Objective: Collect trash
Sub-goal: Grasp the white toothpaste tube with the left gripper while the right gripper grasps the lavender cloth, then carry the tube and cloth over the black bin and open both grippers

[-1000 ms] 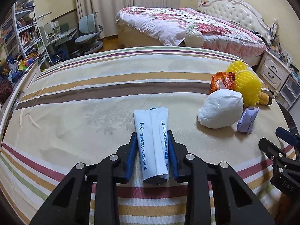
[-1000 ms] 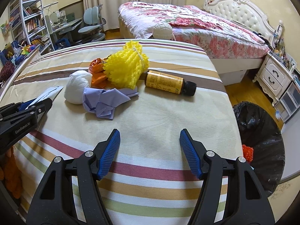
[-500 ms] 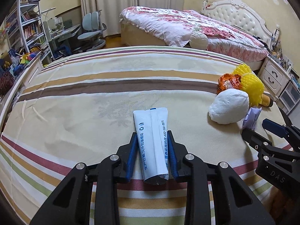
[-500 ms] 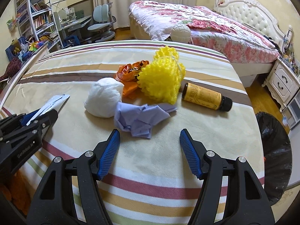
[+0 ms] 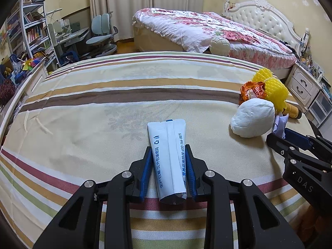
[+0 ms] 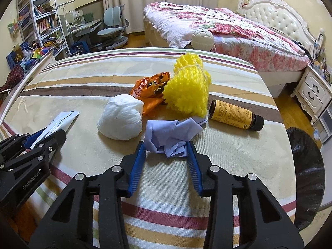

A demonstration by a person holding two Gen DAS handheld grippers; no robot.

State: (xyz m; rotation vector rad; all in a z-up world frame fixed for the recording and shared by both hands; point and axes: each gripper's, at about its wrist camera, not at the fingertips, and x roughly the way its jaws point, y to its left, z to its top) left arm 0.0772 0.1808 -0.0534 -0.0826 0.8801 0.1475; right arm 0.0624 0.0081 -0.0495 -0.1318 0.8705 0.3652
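My left gripper (image 5: 168, 151) is shut on a white wrapper with blue print (image 5: 168, 153) and holds it over the striped table (image 5: 83, 124); the wrapper also shows in the right wrist view (image 6: 60, 122). My right gripper (image 6: 166, 145) is open, its fingers on either side of a crumpled purple paper (image 6: 172, 134). Beyond it lie a white wad (image 6: 121, 121), an orange wrapper (image 6: 149, 89), a yellow foam net (image 6: 186, 91) and a brown bottle (image 6: 234, 114) on its side.
A black trash bag (image 6: 305, 170) stands on the floor off the table's right edge. A bed (image 6: 217, 25) and nightstand (image 6: 313, 91) are behind. Shelves and a desk with a chair (image 6: 112, 27) are at the far left.
My right gripper has moved forward and left to the purple paper and narrowed around it. My left gripper still holds the white wrapper in the same spot.
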